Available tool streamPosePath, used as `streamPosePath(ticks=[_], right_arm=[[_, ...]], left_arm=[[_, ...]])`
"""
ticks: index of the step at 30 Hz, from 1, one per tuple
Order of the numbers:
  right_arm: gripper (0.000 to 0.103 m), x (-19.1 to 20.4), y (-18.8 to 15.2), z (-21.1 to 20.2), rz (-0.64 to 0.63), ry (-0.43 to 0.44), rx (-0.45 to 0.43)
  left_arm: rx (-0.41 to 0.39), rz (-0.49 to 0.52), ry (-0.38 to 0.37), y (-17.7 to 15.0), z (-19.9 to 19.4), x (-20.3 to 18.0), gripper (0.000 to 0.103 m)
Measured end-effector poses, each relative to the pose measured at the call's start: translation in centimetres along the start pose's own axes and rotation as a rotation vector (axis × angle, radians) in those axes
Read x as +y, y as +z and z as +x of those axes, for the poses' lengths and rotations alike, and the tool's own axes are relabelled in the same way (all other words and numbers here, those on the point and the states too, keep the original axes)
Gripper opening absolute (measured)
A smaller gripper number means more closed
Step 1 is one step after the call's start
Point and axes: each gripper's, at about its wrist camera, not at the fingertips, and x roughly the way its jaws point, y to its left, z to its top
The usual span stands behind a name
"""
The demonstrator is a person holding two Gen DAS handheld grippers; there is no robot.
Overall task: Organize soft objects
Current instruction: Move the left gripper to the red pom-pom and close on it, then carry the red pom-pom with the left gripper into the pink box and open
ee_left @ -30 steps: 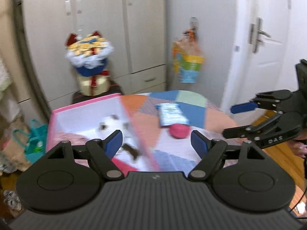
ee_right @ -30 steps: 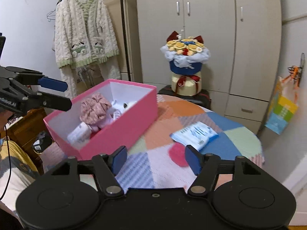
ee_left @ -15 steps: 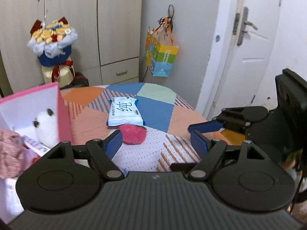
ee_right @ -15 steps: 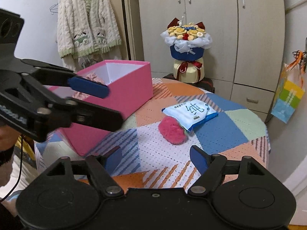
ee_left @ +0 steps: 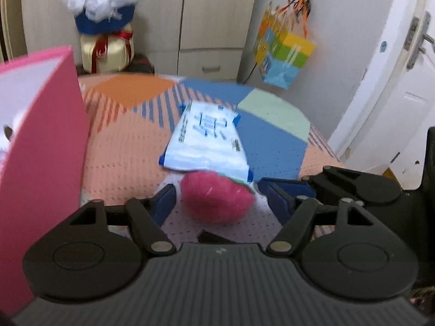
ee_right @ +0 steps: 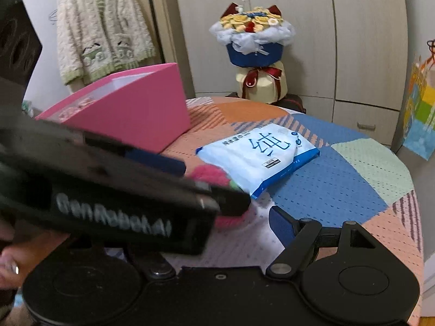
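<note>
**Left gripper closing around pink plush ball**

The left gripper (ee_left: pixel 217 198) is closing, its pads not yet pressing the pink plush ball (ee_left: pixel 216 197) lying low centre on the patchwork table (ee_left: pixel 130 146), touching the wipes pack (ee_left: pixel 206 141). The right gripper (ee_left: pixel 274 190) is standing open, empty, lower right. The pink box (ee_left: pixel 46 157) is sitting left.

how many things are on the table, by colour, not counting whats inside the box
Pink: 2, the box and the fuzzy ball
White and blue: 1, the tissue pack
Total: 3 on the patchwork tablecloth
</note>
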Motion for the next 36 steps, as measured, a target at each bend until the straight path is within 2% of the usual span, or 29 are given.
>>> streamPosePath(ticks=[1, 3, 5, 6, 7, 8, 9, 12, 23, 36], right_arm=[[0.081, 0.0, 0.0, 0.4, 0.000, -0.002, 0.007], [0.081, 0.1, 0.0, 1.1, -0.010, -0.005, 0.012], [0.081, 0.6, -0.2, 1.4, -0.036, -0.020, 0.002], [0.078, 0.8, -0.3, 1.5, -0.045, -0.025, 0.005], [0.073, 1.0, -0.3, 1.5, -0.054, -0.032, 0.002], [0.058, 1.2, -0.4, 1.4, -0.064, -0.041, -0.002], [0.052, 1.3, -0.4, 1.3, -0.069, -0.049, -0.003], [0.044, 1.0, -0.5, 0.7, -0.048, -0.063, -0.009], [0.042, 2.7, -2.5, -2.1, -0.007, -0.060, -0.013], [0.043, 8.2, -4.4, -8.5, -0.095, -0.091, -0.047]], left_arm=[[0.012, -0.014, 0.000, 0.0, 0.3, 0.2, 0.064], [0.023, -0.012, -0.017, -0.1, 0.6, 0.2, 0.048], [0.038, -0.016, -0.025, -0.2, 0.9, 0.3, 0.043], [0.039, -0.023, -0.029, -0.3, 0.9, 0.3, 0.041], [0.040, -0.027, -0.033, -0.4, 0.9, 0.3, 0.040], [0.040, -0.031, -0.035, -0.5, 0.8, 0.3, 0.039], [0.038, -0.031, -0.035, -0.6, 0.7, 0.2, 0.039], [0.040, -0.028, -0.049, -0.8, 0.4, 0.2, 0.038], [0.071, -0.050, -0.122, -3.2, -3.0, 0.1, 0.038], [0.016, 0.049, -0.213, -7.2, -10.8, -0.8, 0.038]])
